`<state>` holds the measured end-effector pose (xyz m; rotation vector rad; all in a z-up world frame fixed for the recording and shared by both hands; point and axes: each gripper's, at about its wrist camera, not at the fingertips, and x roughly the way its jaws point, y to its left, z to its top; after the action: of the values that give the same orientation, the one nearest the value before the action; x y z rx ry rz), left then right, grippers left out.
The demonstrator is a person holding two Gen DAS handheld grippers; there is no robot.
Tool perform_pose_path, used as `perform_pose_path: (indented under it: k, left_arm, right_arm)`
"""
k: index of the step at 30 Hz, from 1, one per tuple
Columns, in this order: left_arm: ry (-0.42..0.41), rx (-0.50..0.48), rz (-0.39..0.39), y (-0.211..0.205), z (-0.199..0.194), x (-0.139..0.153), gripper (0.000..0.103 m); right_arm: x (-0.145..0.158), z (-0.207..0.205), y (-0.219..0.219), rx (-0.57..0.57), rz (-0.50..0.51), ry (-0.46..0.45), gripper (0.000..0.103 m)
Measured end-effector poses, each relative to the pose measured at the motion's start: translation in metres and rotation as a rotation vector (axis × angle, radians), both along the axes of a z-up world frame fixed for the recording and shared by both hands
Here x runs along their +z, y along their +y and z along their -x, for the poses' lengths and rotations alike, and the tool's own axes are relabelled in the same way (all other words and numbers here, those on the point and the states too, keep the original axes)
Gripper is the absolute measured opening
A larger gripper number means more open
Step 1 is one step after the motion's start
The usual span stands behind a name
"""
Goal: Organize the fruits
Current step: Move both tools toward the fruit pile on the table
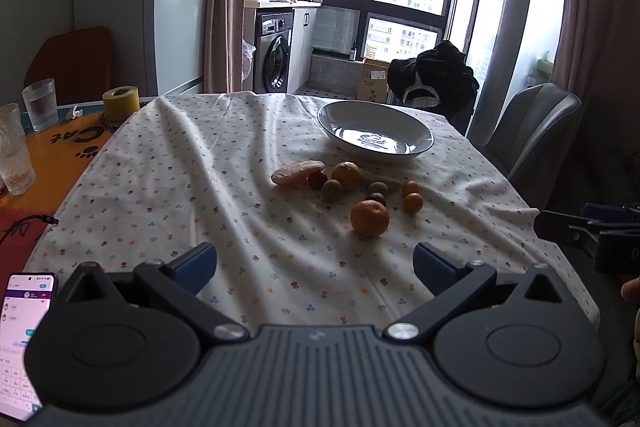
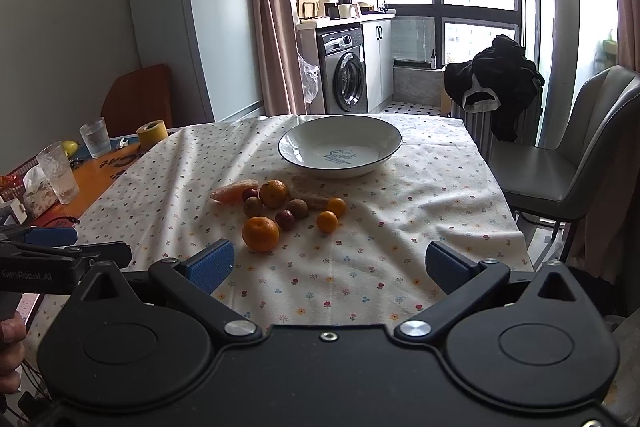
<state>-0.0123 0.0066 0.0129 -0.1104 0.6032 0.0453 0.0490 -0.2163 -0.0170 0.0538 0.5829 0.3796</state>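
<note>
left gripper (image 1: 315, 269): jaws spread wide, holding nothing, low centre of frame | small round orange and brown fruits (image 2: 280, 207): loose cluster mid-frame on flower-print bench cloth, apparently awaiting sorting | white shallow ceramic bowl (image 2: 340, 147): just behind, empty, likely destination | right gripper (image 2: 330, 267): jaws wide, empty

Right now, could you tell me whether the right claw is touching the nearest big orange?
Apart. The right wrist view shows the right claw open, with patterned tablecloth visible between its fingertips and the nearest big orange.
</note>
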Motion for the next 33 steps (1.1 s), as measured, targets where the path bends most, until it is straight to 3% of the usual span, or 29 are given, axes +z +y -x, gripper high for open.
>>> perform_pose_path:
  k: [33]
  left_arm:
    - [-0.028, -0.043, 0.025, -0.009, -0.007, 0.011, 0.103]
  right_arm:
    - [0.007, -0.001, -0.009, -0.058, 0.019, -0.021, 0.103]
